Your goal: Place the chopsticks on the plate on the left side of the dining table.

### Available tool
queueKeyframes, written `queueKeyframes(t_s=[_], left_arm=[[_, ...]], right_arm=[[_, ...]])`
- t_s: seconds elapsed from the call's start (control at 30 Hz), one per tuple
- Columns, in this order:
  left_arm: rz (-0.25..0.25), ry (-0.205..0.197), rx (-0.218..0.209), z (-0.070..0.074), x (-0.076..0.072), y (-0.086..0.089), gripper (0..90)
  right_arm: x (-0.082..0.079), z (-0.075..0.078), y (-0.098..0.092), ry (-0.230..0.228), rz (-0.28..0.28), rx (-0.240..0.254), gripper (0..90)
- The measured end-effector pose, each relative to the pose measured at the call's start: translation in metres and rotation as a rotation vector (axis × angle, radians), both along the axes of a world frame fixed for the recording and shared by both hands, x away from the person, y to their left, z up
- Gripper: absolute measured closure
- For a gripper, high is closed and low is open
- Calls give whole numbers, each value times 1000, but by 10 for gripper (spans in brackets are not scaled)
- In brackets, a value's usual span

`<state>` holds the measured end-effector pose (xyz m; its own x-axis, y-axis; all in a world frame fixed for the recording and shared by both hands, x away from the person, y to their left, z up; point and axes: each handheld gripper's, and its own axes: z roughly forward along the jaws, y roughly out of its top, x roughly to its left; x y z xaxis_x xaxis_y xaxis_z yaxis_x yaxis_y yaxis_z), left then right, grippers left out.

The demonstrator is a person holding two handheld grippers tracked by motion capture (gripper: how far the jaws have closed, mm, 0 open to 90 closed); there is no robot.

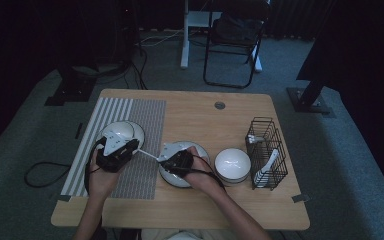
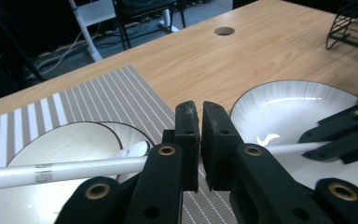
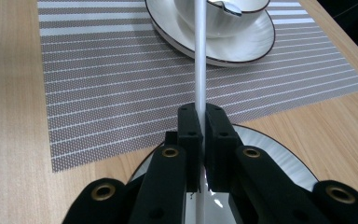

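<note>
My right gripper (image 3: 201,112) is shut on a long white utensil handle (image 3: 200,56) that runs away from the jaws toward a white bowl (image 3: 223,14) on a dark-rimmed plate (image 3: 242,42). From above, the right gripper (image 1: 164,157) hovers over a wide white dish (image 1: 180,181), and the handle (image 1: 147,154) spans the gap to my left gripper (image 1: 132,147). The left gripper (image 2: 200,107) has its jaws together with nothing visible between them. The handle (image 2: 74,169) passes crosswise beneath them, over the bowl (image 2: 51,154). A spoon-like white end (image 2: 135,149) rests in that bowl.
A striped placemat (image 1: 140,115) lies under the bowl and plate at the table's left. Another white bowl (image 1: 232,165) stands right of the wide dish. A black wire rack (image 1: 267,150) with white spoons is at the right edge. A cable hole (image 1: 220,105) marks the far middle.
</note>
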<state>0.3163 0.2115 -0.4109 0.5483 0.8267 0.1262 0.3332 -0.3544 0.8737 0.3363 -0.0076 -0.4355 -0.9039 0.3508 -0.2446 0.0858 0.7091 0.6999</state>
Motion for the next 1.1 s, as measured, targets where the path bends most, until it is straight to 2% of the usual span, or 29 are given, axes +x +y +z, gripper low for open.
queueKeyframes(t_s=[0.1,0.17,0.3,0.33,0.47,0.63,0.7,0.87,1.1], left_arm=[[-6,-6,-15,4,-3,1,836],[-10,-9,-26,7,-4,2,802],[-12,-21,-21,13,-6,5,781],[-9,-23,-18,14,-7,6,773],[14,-27,-20,17,-9,14,765],[46,-11,-11,14,-10,25,747],[52,-6,-10,12,-11,27,747],[75,-5,-8,8,-12,33,746],[92,1,-12,3,-12,40,742]], right_arm=[[2,0,4,11,3,-3,866],[6,1,13,17,9,-21,866],[10,0,23,31,3,-45,866],[16,-1,29,36,3,-62,865],[24,-3,36,47,13,-79,866],[35,-7,51,49,34,-125,865],[40,-10,60,56,62,-137,864],[45,-14,74,51,97,-170,864],[53,-23,97,76,128,-219,863]])
